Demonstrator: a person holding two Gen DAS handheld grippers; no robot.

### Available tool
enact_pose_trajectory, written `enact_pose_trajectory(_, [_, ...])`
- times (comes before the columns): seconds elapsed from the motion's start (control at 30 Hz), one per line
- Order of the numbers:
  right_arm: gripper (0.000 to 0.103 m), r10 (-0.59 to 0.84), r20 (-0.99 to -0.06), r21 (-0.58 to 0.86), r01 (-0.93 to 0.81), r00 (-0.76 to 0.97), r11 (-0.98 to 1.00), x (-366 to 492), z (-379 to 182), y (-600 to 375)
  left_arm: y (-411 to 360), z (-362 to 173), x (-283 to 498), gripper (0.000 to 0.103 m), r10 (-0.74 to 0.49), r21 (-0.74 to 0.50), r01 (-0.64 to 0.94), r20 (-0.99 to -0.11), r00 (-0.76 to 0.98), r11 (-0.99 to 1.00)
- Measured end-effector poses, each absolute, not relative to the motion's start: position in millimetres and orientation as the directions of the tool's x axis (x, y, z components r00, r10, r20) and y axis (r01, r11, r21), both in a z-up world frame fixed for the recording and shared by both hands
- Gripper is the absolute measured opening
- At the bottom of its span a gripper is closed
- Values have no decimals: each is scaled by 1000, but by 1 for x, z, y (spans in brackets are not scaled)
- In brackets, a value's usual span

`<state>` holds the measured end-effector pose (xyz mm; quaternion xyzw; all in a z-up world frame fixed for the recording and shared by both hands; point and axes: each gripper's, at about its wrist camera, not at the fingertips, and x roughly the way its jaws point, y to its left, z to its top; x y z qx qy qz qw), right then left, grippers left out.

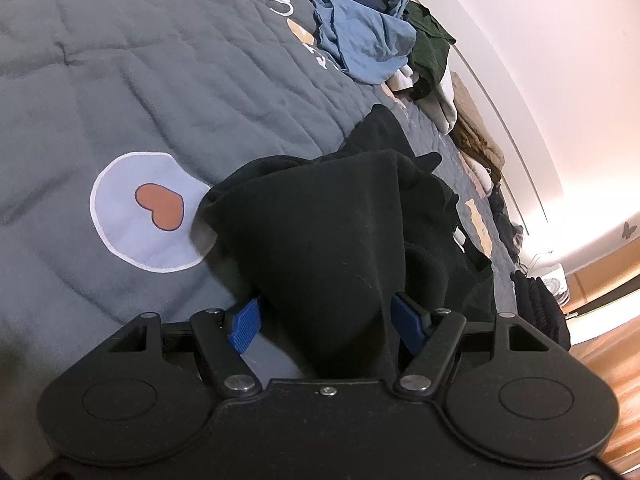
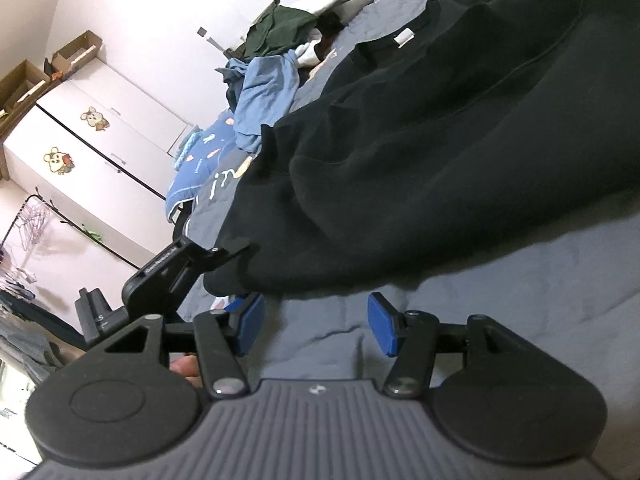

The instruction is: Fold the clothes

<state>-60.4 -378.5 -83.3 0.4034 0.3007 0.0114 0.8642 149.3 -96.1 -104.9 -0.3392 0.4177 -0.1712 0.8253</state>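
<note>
Both grippers are being held low over a grey quilted bed cover. In the left wrist view, the left gripper is being presented with a thick fold of the black sweatshirt lying between its blue pads; the jaws are standing apart, and whether the pads are pressing on the cloth cannot be told, since the fabric is hiding the contact. In the right wrist view, the right gripper is being kept released, with only bare cover showing between its pads, just beside the sweatshirt's lower edge.

The sweatshirt is lying bunched on the cover, its collar and white neck label turned towards the far side. It is being judged soft, fairly thick and limp: it is likely to sag and drape when lifted, with little risk of damage. A hold is best being taken on a doubled edge such as the hem or a shoulder seam, where the layers are gathering together. A heap of other clothes is lying well apart from it.
</note>
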Motion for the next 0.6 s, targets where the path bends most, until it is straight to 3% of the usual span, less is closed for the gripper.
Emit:
enact_pose_trajectory(0.5, [56,271,-533,700,238,801,673,-62,-87,-373,-100,-105,153,65,-549,-687,4,-577,605,727])
enact_pose_trajectory(0.6, [56,266,-537,698,244,801,673,-63,-87,-373,-100,-104,153,61,-543,-681,3,-582,605,732])
